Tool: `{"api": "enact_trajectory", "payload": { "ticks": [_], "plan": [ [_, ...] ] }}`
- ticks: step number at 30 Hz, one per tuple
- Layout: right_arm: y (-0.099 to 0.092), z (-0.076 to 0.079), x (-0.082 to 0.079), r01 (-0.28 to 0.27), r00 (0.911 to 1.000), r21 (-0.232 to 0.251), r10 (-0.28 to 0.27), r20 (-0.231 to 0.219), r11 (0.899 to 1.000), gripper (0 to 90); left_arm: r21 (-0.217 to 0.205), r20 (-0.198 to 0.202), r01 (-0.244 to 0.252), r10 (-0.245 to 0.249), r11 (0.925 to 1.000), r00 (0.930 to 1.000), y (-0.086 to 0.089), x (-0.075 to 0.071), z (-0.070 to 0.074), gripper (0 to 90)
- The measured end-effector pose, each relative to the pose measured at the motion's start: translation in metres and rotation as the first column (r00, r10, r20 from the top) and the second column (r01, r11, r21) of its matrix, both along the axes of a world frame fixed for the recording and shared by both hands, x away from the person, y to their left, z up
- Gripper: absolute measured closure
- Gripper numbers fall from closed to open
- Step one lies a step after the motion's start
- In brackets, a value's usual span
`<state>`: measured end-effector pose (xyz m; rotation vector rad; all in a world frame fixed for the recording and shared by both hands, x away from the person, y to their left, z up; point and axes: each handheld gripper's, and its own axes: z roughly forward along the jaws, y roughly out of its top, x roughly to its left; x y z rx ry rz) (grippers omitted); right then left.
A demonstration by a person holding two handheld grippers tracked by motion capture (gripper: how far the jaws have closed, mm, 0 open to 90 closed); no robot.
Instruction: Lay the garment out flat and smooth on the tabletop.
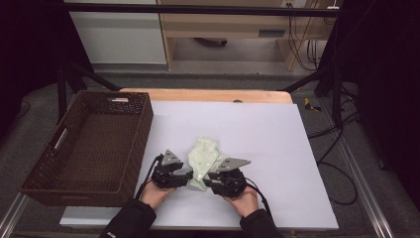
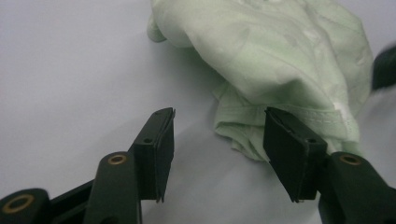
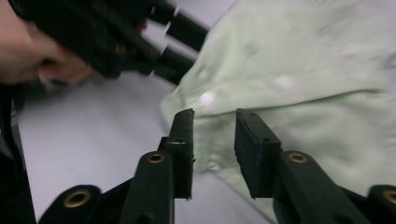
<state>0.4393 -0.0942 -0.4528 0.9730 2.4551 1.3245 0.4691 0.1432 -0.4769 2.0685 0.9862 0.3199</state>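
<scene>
A crumpled pale green cloth (image 1: 204,159) with stitched seams is seen on the white desk (image 1: 277,139), between 2 grippers. The left gripper (image 2: 219,140) and right gripper (image 3: 215,140) are spread, pinching nothing. A brown woven basket (image 1: 64,183) stands at the left.

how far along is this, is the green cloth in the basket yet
Not yet. Done: the crumpled pale green cloth is bunched together on the white table sheet. In hand: the left gripper and right gripper flank it with jaws open, gripping nothing. Left: probably lifting it into the brown woven basket.
</scene>
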Motion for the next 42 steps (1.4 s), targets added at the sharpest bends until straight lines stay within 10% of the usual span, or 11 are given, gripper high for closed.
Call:
{"api": "enact_trajectory", "payload": {
  "ticks": [6,13,21,34,42],
  "plan": [
    [-0.034,-0.004,0.012,0.155,0.9878,-0.056,-0.155,0.016,0.986,51.5,-0.013,-0.011,0.017,-0.017,0.9998,0.9998,-0.005,0.001,-0.006,51.7],
    [-0.039,-0.020,0.021,0.196,0.9798,-0.135,-0.200,-0.014,0.971,55.6,-0.047,-0.018,0.024,-0.025,0.9986,0.9995,-0.008,0.002,-0.008,68.3],
    [-0.036,-0.020,0.020,0.154,0.9869,-0.133,-0.159,-0.029,0.979,85.3,-0.042,-0.014,0.048,-0.049,0.9979,0.9987,-0.011,0.000,-0.009,83.5],
    [-0.043,0.009,-0.001,0.085,0.9962,-0.051,-0.086,-0.017,0.995,86.5,-0.081,0.066,-0.044,0.050,0.9957,0.9966,0.014,0.003,0.016,85.4],
    [-0.010,-0.006,-0.017,-0.055,0.9920,-0.053,0.048,-0.117,0.997,86.3,-0.076,0.062,-0.125,0.130,0.9893,0.9896,0.023,0.010,0.015,85.2]
  ]
}}
